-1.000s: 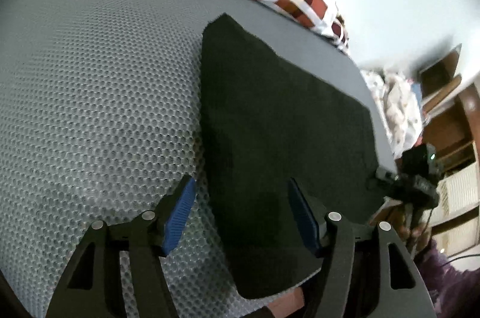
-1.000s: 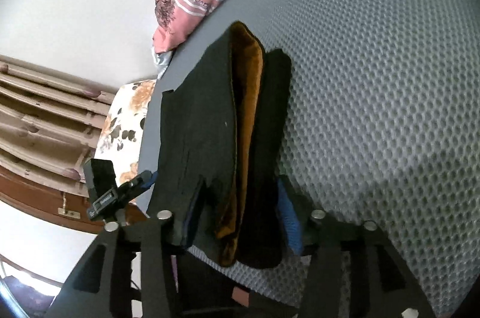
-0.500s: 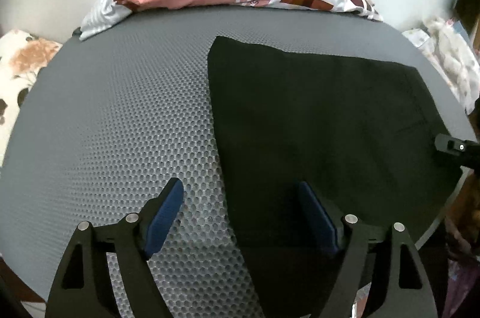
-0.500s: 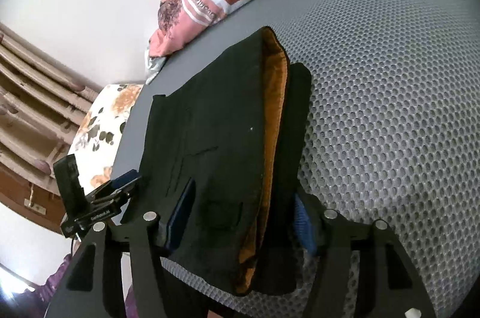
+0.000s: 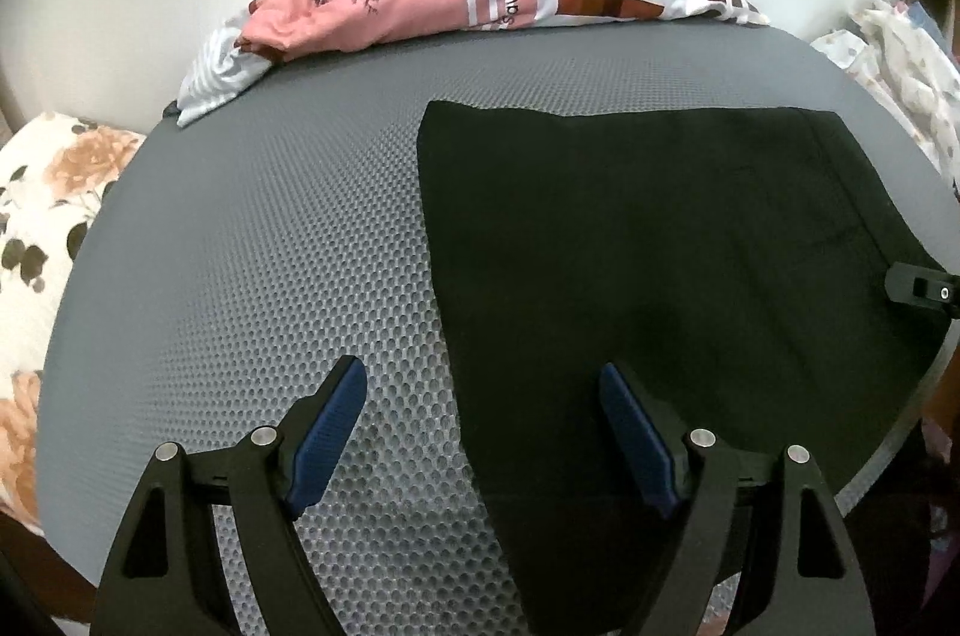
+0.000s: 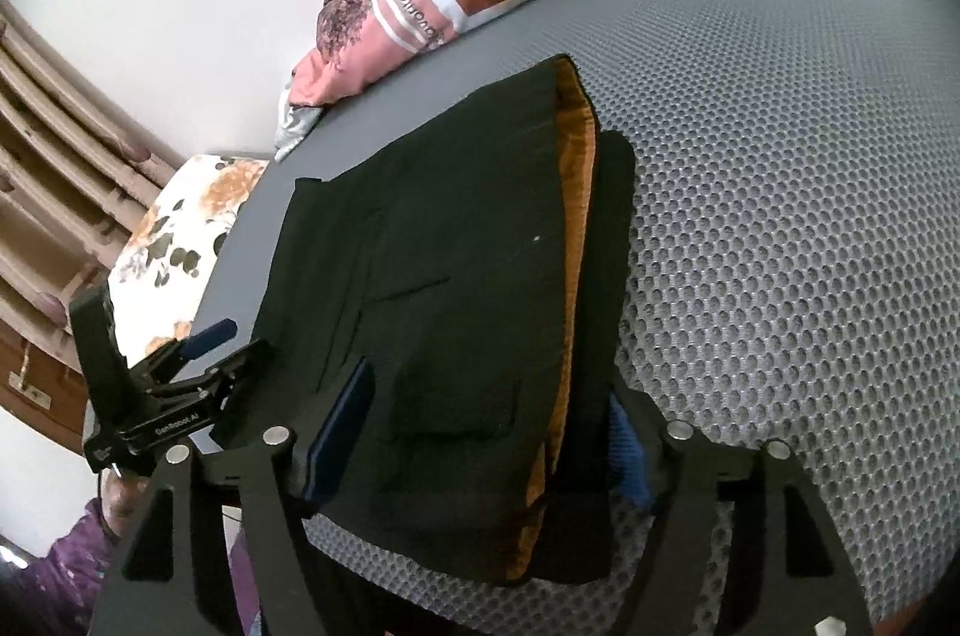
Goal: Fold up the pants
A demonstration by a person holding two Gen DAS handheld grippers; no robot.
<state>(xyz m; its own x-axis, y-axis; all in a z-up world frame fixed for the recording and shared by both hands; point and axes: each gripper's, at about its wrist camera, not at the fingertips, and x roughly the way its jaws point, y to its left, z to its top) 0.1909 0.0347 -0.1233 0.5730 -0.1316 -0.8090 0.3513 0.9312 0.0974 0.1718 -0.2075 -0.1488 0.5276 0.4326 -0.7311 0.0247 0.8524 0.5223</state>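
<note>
pants (image 5: 660, 240): folded black, flat on grey mat (image 5: 270, 246), long axis 3–9 o'clock. left gripper (image 5: 483, 429) wide, empty, straddling the 9 o'clock edge. right gripper (image 6: 489, 447) just opening, waistband end between, unpinched.

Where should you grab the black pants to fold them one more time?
Probably at the end nearest the right tool, where the black pants lie stacked in flat layers with an orange lining showing along the edge. Come in low from the near side of the gray mat, one finger sliding under the stack. The fabric overhangs the mat slightly there, so the edge looks easy to pinch.
</note>
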